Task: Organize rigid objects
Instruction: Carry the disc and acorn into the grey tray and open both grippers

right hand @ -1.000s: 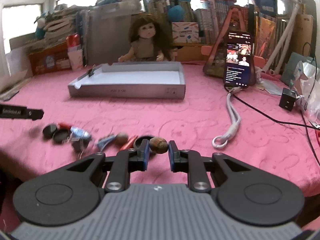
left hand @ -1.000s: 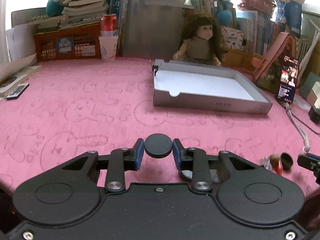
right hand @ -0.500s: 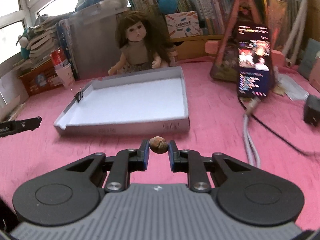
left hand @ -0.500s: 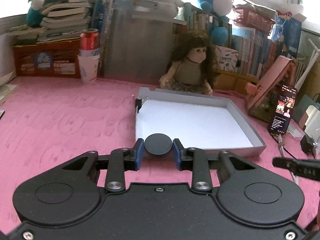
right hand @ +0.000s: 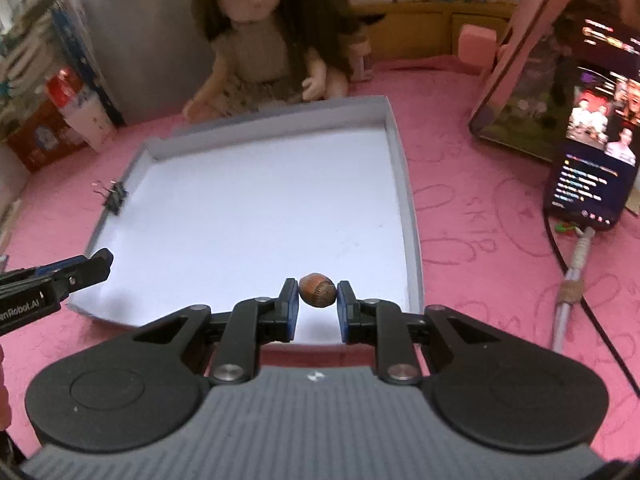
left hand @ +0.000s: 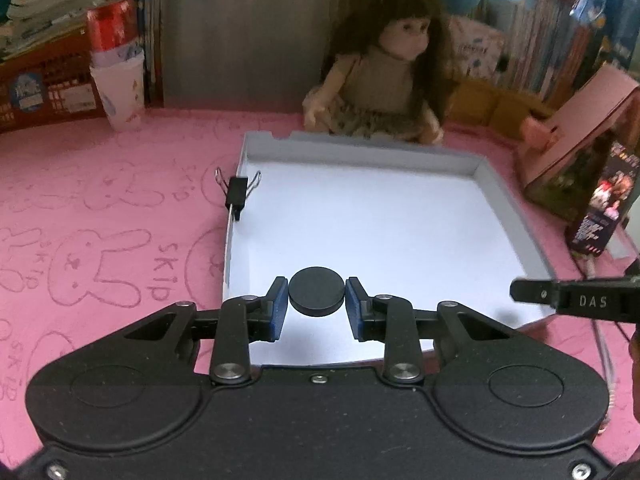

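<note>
My left gripper is shut on a flat black round disc, held above the near left part of a shallow grey box tray with a white floor. My right gripper is shut on a small brown nut, held over the tray's near right part. A black binder clip is clamped on the tray's left wall. Each view shows the other gripper's fingertip at its side edge: the right gripper's fingertip and the left gripper's fingertip.
A doll sits just behind the tray on the pink bunny-print cloth. A lit phone leans on a pink stand at the right with cables trailing. A white cup with a red can stands back left before books.
Both grippers have carried their objects forward from the near table to above the tray and tilted further down. The pile of small items near the front edge has left view.
</note>
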